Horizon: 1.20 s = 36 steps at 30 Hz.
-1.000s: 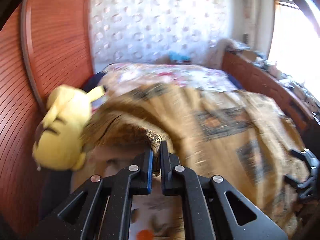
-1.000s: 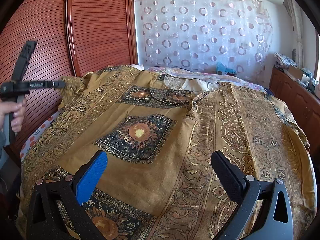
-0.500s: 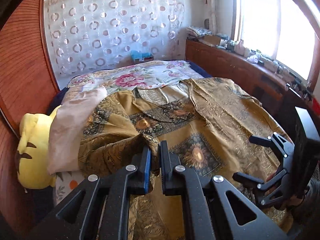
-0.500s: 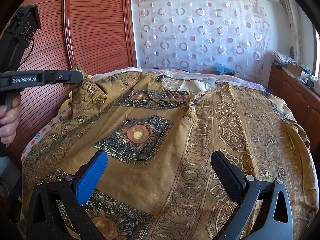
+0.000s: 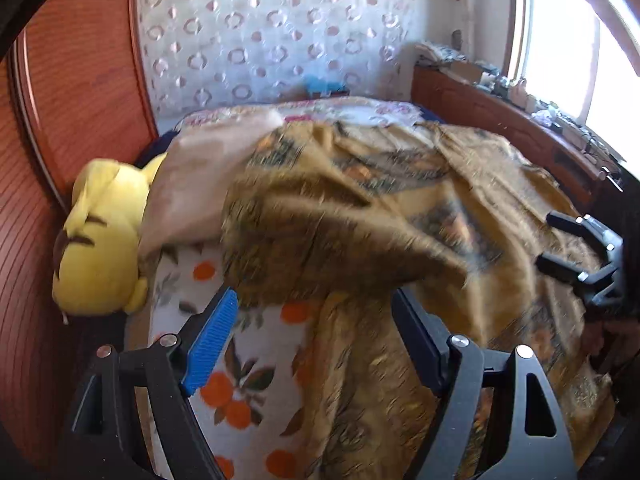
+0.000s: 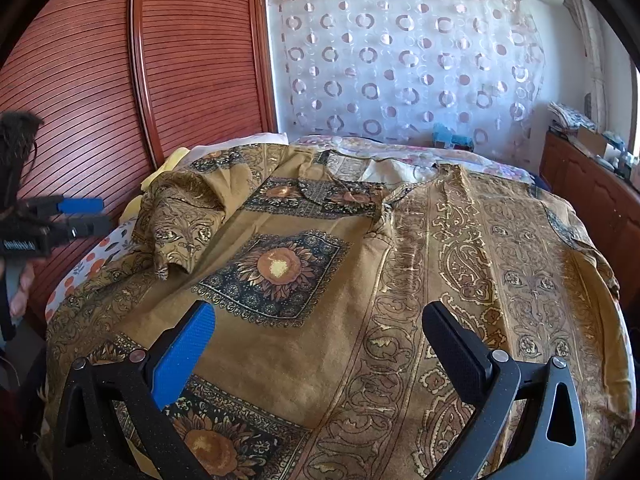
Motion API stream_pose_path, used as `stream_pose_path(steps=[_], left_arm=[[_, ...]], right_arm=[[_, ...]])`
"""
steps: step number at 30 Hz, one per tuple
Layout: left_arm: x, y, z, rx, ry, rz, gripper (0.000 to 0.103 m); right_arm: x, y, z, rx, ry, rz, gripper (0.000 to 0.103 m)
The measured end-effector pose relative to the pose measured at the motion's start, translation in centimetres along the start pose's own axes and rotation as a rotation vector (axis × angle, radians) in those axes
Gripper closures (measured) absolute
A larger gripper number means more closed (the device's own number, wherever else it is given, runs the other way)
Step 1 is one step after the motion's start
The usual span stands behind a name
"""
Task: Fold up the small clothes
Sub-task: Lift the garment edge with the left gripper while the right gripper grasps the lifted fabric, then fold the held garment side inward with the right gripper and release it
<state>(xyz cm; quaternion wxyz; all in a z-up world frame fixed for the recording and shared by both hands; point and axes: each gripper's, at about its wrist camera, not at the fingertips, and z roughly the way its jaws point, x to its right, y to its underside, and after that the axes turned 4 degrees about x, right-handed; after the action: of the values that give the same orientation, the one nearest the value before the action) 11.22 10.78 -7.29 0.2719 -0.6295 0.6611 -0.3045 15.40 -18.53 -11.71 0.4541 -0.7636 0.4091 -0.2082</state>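
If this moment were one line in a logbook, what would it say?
left gripper: open, empty | right gripper: open, above shirt | sleeve: folded inward

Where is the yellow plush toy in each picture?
Left wrist view: yellow plush toy at the left edge, against the wooden wardrobe.
Right wrist view: only a yellow sliver peeks from behind the folded sleeve, upper left.
Shared landmark: the circle-patterned curtain.

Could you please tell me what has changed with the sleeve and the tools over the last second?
The left tool opened and let go of the sleeve, which now lies folded inward on the shirt. The right tool stayed open, hovering over the hem.
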Motion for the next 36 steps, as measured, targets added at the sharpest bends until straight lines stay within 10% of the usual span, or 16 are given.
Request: stream_pose_path(steps=[16, 25, 28, 29, 36], left_arm=[[-3.9, 4.0, 1.6, -0.063, -0.029, -0.101, 0.023], [-4.8, 4.4, 1.3, -0.042, -0.072, -0.113, 0.023], [-4.7, 4.3, 1.2, -0.044, -0.081, -0.119, 0.023], [-4.7, 4.2, 1.1, -0.043, -0.082, -0.127, 0.023], [-1.5, 3.1, -1.4, 0.050, 0.010, -0.094, 0.023]], right_arm=[[-8.0, -7.8, 6.6, -0.102, -0.296, -0.230, 0.015], [-11.6, -8.9, 16.0, -0.259, -0.331, -0.267, 0.052], [-13.0, -9.0, 17.0, -0.274, -0.329, -0.314, 0.084], [-13.2, -9.2, 17.1, -0.265, -0.338, -0.320, 0.096], [-7.3, -11.5, 12.4, -0.001, -0.420, -0.061, 0.099]])
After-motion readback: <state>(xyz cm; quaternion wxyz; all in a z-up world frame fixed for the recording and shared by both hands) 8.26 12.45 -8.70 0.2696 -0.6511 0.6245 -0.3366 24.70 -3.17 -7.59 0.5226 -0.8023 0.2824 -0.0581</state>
